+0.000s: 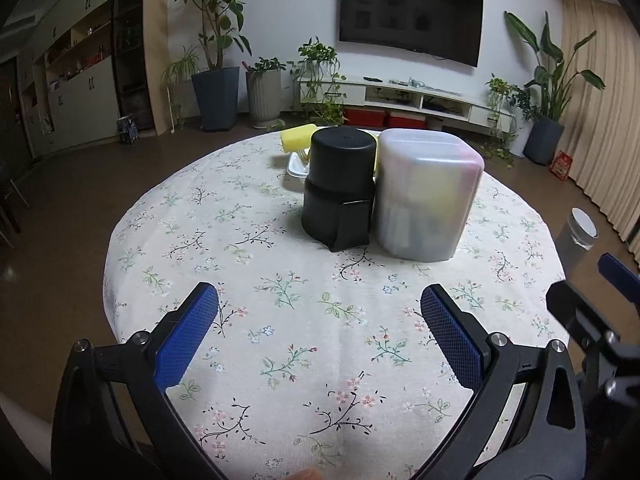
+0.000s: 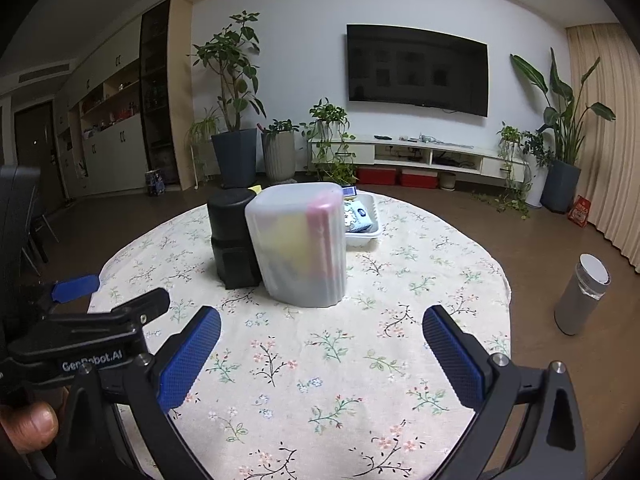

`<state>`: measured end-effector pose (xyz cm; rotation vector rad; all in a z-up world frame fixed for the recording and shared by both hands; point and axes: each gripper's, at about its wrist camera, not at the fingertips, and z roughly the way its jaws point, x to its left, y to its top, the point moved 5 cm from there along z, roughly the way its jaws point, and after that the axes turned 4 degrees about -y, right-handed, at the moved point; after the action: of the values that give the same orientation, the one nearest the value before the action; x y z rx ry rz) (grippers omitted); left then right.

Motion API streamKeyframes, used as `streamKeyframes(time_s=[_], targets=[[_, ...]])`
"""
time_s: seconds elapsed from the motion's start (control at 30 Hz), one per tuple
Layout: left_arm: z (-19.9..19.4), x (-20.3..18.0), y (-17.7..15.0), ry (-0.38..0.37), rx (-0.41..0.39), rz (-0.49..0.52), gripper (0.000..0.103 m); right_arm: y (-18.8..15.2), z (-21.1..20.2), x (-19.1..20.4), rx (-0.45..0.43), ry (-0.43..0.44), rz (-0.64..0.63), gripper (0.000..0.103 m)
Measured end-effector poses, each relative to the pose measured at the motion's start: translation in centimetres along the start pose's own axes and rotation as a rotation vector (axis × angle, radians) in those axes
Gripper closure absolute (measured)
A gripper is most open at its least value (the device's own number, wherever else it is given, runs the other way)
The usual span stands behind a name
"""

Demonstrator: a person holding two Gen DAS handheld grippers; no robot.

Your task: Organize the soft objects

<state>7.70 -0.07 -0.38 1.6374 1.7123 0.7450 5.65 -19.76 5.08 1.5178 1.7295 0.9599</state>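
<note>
Round table w/ floral tablecloth (image 1: 280, 288). Near its centre, two containers stand upright, long axes vertical, closed ends up: a black cylindrical container (image 1: 339, 188) and, touching it on the right side in left wrist view, a translucent frosted container (image 1: 426, 196). Soft-looking yellow and pink items show blurred through the frosted wall; can't tell exactly what they are. Behind the pair, toward the TV (image 1: 410, 14), a white tray (image 2: 366, 226) holds a blue-white packet (image 2: 357, 216). A yellow sponge (image 1: 298, 138) sits at the tray's left end behind the black container; its axis runs roughly left-right.

Left gripper (image 1: 320, 320) low over near table edge, jaws wide apart, nothing between. Right gripper (image 2: 322, 340) beside it, jaws also wide apart, empty. Both point at the containers, well short of them. Grey bottle (image 2: 582, 294) stands off to the right, beyond the table edge.
</note>
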Motion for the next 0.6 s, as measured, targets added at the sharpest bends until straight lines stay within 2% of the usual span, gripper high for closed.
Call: streamKeyframes(time_s=[0.2, 0.6], targets=[[-0.19, -0.29, -0.23, 0.045, -0.014, 0.032, 0.0, -0.12, 0.25, -0.84, 0.014, -0.02, 0.013, 0.0], [-0.04, -0.38, -0.25, 0.019, -0.007, 0.031, 0.0, -0.22, 0.6, -0.86, 0.026, -0.024, 0.009, 0.0]])
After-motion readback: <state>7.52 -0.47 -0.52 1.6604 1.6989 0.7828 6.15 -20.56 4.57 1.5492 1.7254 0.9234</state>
